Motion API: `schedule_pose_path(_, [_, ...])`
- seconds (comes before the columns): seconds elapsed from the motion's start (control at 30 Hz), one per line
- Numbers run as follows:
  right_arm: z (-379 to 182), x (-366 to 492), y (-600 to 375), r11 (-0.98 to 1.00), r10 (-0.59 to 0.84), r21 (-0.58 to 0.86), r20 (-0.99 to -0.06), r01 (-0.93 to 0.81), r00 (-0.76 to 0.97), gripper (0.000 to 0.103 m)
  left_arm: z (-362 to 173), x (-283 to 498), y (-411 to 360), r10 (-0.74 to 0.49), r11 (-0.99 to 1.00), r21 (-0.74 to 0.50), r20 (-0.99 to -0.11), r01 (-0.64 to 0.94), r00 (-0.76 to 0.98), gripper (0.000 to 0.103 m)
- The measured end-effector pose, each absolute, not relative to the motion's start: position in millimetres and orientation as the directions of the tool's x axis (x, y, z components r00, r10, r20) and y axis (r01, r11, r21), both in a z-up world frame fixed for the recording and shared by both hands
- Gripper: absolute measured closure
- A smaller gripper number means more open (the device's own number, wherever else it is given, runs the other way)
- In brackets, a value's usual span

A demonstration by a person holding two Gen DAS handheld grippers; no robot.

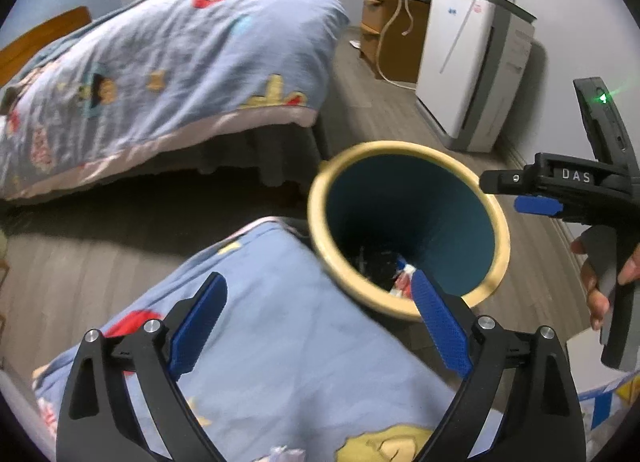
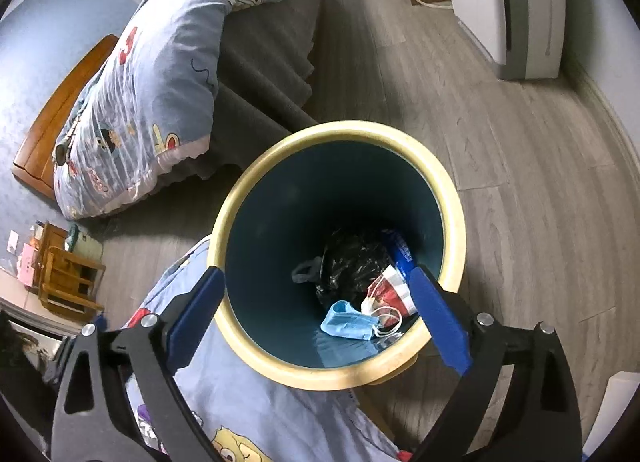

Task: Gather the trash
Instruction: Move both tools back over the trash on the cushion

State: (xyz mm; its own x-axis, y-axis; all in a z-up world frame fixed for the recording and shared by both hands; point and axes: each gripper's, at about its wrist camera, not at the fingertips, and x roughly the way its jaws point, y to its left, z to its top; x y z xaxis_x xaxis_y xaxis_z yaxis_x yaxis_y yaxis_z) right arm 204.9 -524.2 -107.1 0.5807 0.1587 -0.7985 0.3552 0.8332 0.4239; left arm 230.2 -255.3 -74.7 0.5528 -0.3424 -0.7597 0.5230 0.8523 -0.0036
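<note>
Left claw (image 1: 320, 322) spread, empty, right claw (image 2: 320, 324) spread above trash bin (image 2: 454, 202), "DAS" on right claw's body.

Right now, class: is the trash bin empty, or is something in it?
Not empty. The trash bin holds a black bag, a blue face mask and a red-and-white wrapper at its bottom.

The light is soft and rather dim, perhaps from a window behind the camera. Under the bed (image 1: 256, 158) lies a dark shadow. The fisheye lens bends the floor (image 2: 520, 182) strongly toward the black corners. A green lamp (image 1: 603, 97) flares; the left view is slightly blurred.
</note>
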Motion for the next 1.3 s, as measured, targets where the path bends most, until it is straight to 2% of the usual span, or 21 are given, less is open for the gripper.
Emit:
schedule_pose_path(0.3, [-76, 203, -479, 0.929, 0.114, 0.301, -0.786, 0.216, 0.608, 0.006, -42, 192, -188, -0.268, 0.887, 0.067, -0.731, 0.457, 0.627, 0.01])
schedule_pose_path(0.47, [-64, 198, -442, 0.965, 0.121, 0.237, -0.787, 0.115, 0.605, 0.006, -28, 161, -140, -0.225, 0.917, 0.064, -0.732, 0.394, 0.643, 0.01])
schedule_pose_path(0.67, [-52, 183, -395, 0.948, 0.24, 0.317, -0.782, 0.036, 0.575, 0.006, -25, 122, -77, -0.15, 0.954, 0.062, -0.751, 0.294, 0.643, 0.009])
schedule_pose_path(0.8, [-42, 165, -355, 0.957, 0.256, 0.287, -0.792, -0.031, 0.555, 0.006, -32, 98, -39, -0.104, 0.972, 0.061, -0.757, 0.227, 0.646, 0.009])
schedule_pose_path(1.0, [-60, 139, -308, 0.971, 0.233, 0.227, -0.85, -0.071, 0.473, 0.006, -53, 90, -3, -0.055, 0.985, 0.06, -0.783, 0.164, 0.62, 0.009])
schedule_pose_path(1.13, [-82, 121, -279, 0.967, 0.253, 0.228, -0.892, -0.111, 0.376, 0.006, -68, 92, 12, 0.008, 0.985, 0.108, -0.808, 0.135, 0.588, 0.009])
schedule_pose_path(1.3, [-97, 102, -250, 0.969, 0.231, 0.184, -0.912, -0.166, 0.338, 0.01, -78, 90, 32, -0.007, 0.996, 0.045, -0.836, 0.082, 0.548, 0.009])
